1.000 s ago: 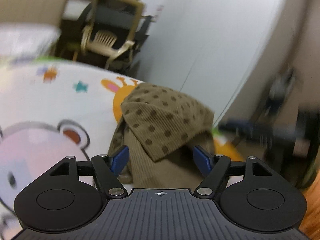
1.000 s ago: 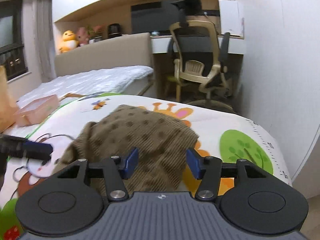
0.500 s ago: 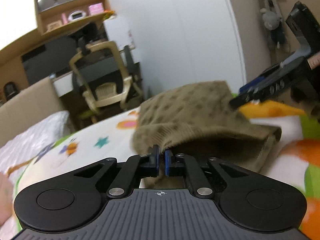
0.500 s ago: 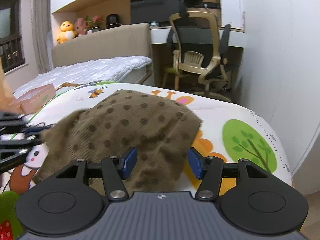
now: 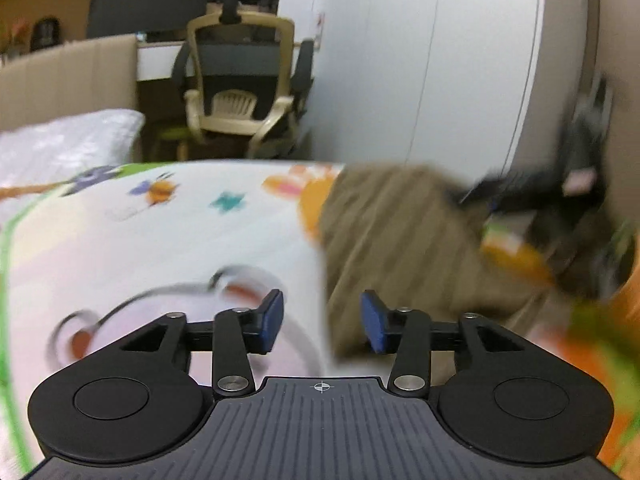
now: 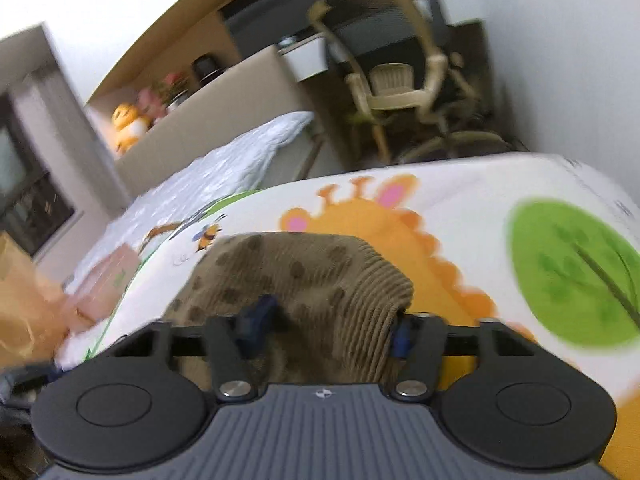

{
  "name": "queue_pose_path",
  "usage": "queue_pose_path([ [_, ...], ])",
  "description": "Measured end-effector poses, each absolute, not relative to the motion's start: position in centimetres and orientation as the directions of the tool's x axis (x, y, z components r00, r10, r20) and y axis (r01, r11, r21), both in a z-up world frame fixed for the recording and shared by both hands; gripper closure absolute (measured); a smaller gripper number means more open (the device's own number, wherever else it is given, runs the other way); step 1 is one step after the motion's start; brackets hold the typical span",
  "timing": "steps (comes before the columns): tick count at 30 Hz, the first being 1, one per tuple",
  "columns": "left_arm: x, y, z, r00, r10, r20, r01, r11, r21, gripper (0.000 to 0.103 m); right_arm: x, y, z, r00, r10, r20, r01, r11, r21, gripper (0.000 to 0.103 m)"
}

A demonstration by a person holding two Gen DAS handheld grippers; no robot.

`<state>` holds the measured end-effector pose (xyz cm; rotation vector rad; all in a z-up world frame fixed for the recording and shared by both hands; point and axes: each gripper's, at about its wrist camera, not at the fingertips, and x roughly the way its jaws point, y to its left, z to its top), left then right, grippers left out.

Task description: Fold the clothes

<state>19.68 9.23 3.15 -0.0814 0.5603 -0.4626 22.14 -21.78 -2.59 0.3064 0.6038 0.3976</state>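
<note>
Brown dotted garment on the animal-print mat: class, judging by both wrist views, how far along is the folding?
Done: the brown dotted garment already lies bunched in a compact, doubled-over bundle on the animal-print mat. In hand: the right gripper is open, straddling the bundle's near edge; the left gripper is open, holding nothing. Left: it looks lumpy, so probably flattening and a final fold.

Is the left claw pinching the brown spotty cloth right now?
No, the left claw is wide open with nothing between its blue pads, and the brown cloth lies beyond it.
</note>
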Motion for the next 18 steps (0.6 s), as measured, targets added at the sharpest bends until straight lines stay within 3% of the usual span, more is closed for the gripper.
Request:
queue_pose_path([
  [4,23.7,8.1,5.8,0.721,-0.585,-0.372,0.472,0.807,-0.355,0.028,24.4,-18.7,0.3,0.783,0.454,-0.426,-0.389,0.891,0.233,0.06],
  [6,25.8,7.0,6.2,0.7,-0.631,-0.335,0.501,0.768,-0.399,0.019,26.0,-17.9,-0.2,0.774,0.405,-0.487,-0.368,0.913,0.174,0.06],
  [8,28.2,5.6,5.7,0.672,-0.662,-0.332,0.502,0.737,-0.453,0.019,25.1,-18.4,-0.8,0.774,0.39,-0.499,-0.356,0.92,0.165,0.059],
  [11,31.2,3.4,3.4,0.635,-0.661,-0.401,0.448,0.737,-0.506,0.019,23.7,-19.1,-1.7,0.774,0.366,-0.517,-0.338,0.929,0.152,0.057],
  [14,32.4,1.9,1.2,0.625,-0.614,-0.483,0.404,0.783,-0.473,0.02,22.3,-19.7,-2.6,0.773,0.343,-0.534,-0.32,0.937,0.138,0.056],
  [18,31.9,2.4,0.7,0.631,-0.573,-0.523,0.398,0.817,-0.416,0.02,20.5,-20.6,-3.9,0.771,0.311,-0.556,-0.297,0.948,0.118,0.056],
])
